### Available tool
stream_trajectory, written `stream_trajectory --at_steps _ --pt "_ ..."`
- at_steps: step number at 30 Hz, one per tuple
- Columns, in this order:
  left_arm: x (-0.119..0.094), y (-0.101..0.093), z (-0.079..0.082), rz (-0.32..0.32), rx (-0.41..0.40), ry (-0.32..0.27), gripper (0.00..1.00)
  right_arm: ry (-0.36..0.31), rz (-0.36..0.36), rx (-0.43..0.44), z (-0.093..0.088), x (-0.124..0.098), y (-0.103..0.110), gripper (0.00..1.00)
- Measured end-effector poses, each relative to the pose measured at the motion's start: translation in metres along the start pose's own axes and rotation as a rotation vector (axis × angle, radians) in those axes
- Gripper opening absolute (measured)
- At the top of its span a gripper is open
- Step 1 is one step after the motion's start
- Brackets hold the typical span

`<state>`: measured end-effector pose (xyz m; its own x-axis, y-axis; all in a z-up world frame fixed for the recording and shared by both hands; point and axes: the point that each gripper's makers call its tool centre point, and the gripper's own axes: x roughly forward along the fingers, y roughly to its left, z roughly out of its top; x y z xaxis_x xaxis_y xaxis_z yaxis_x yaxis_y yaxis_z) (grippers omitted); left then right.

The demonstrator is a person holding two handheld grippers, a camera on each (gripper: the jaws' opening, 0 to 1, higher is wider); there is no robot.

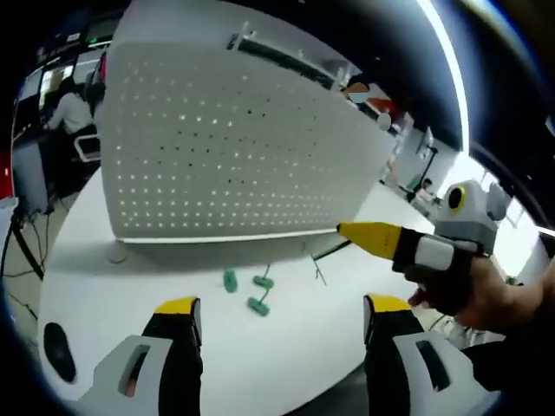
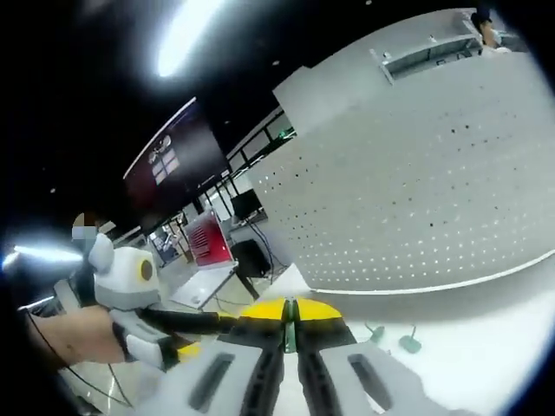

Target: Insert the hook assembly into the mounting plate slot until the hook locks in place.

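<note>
no readable text, labels or numbers anywhere in either view

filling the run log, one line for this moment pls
left tool open, empty | right tool shut on hook, cannot confirm | green hooks on table | pegboard upright, nothing inserted

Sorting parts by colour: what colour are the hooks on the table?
Green hooks, clearest in the left gripper view.

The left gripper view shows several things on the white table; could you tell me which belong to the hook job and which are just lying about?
For the job:
- perforated mounting plate
- green hooks on the table
- left gripper, fingers apart
- right gripper, fingers closed

Lying about:
- thin wire piece
- black disc
- seated person behind
</note>
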<state>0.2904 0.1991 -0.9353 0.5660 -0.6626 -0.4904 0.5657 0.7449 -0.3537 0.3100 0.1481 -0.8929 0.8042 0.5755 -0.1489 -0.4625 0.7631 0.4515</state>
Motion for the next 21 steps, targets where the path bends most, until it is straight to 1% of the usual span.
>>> stream_trajectory --at_steps 6,7,8,10,12,13,15,17,20,21 --pt "0.004 -0.010 0.005 -0.035 -0.003 -0.025 0.58 -0.015 0.039 -0.004 0.006 0.004 0.015 0.00" --pt "0.005 -0.014 0.008 -0.055 -0.006 -0.042 0.55 -0.018 0.043 -0.002 0.006 0.004 0.017 0.00" --pt "0.005 -0.014 0.008 -0.053 -0.005 -0.041 0.52 -0.019 0.050 -0.002 0.007 0.004 0.019 0.00" --pt "0.005 -0.015 0.010 -0.046 0.026 -0.048 0.45 -0.018 0.063 -0.015 0.006 0.005 0.024 0.00" --pt "0.004 -0.018 0.013 -0.057 0.013 -0.058 0.40 -0.020 0.072 -0.024 0.007 0.005 0.029 0.00" --pt "0.004 -0.019 0.015 -0.067 -0.018 -0.066 0.38 -0.026 0.078 -0.029 0.008 0.005 0.031 0.00" --pt "0.003 -0.018 0.017 -0.077 -0.051 -0.076 0.36 -0.032 0.088 -0.030 0.009 0.005 0.033 0.00" --pt "0.003 -0.018 0.016 -0.077 -0.043 -0.076 0.35 -0.038 0.102 -0.035 0.010 0.005 0.037 0.00" --pt "0.001 -0.018 0.018 -0.070 -0.032 -0.084 0.30 -0.041 0.112 -0.066 0.011 0.005 0.043 0.00" --pt "0.000 -0.019 0.018 -0.075 -0.041 -0.088 0.28 -0.041 0.113 -0.073 0.011 0.005 0.044 0.00"
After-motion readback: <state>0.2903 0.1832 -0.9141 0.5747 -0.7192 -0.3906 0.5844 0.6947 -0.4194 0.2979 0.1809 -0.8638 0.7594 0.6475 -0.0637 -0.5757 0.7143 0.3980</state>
